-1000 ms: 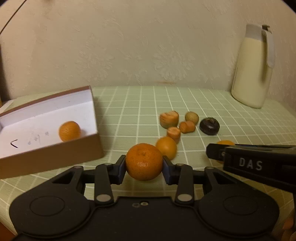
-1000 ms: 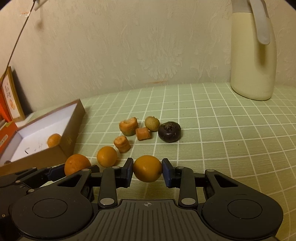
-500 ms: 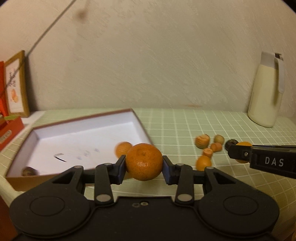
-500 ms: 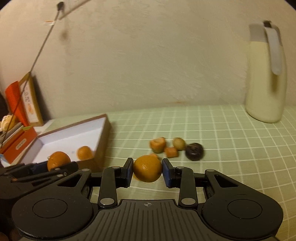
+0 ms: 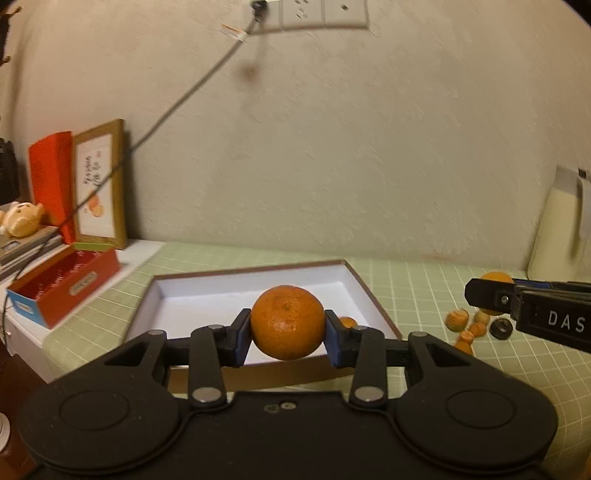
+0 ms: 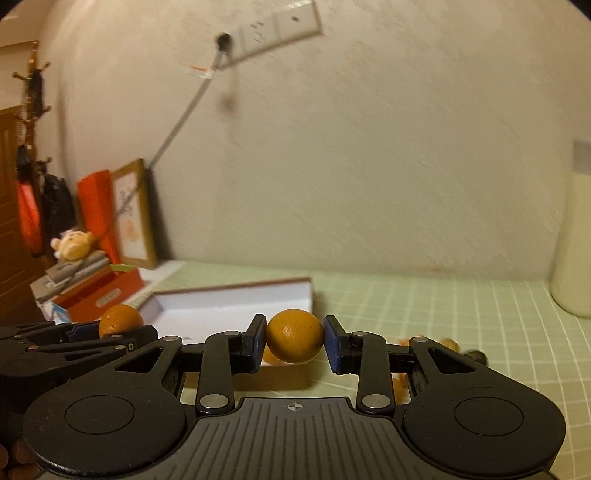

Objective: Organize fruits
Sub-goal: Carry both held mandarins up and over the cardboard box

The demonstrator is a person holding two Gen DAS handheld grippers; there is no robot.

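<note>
While both grippers sit raised above the green-checked surface [image 5: 424,295], each has fruit clamped: left gripper [image 5: 288,330] jaws clenched on a big mandarin [image 5: 287,322], which hangs in front of / over the near part of the white-lined box [image 5: 207,295]; right gripper [image 6: 294,345] jaws grasping a smaller, smoother orange [image 6: 294,335], off the surface, w/ box further back-left in that view. One small orange fruit [image 5: 347,322] lies inside the box near its right wall, mostly hidden behind left gripper's finger. Loose pile [image 5: 476,326] of small fruits remains on surface right of box: tan/orange pieces plus one dark round fruit [image 5: 501,328]; blurred, can't ID them exactly. Cream jug [image 5: 561,229] at far right by wall. Left of box: red carton [image 5: 66,288], framed picture [image 5: 99,184] leaning on wall, small plush toy [image 5: 20,218] on stacked books. Cable runs down from wall socket [image 5: 314,13]. Right-wrist view motion-blurred.
</note>
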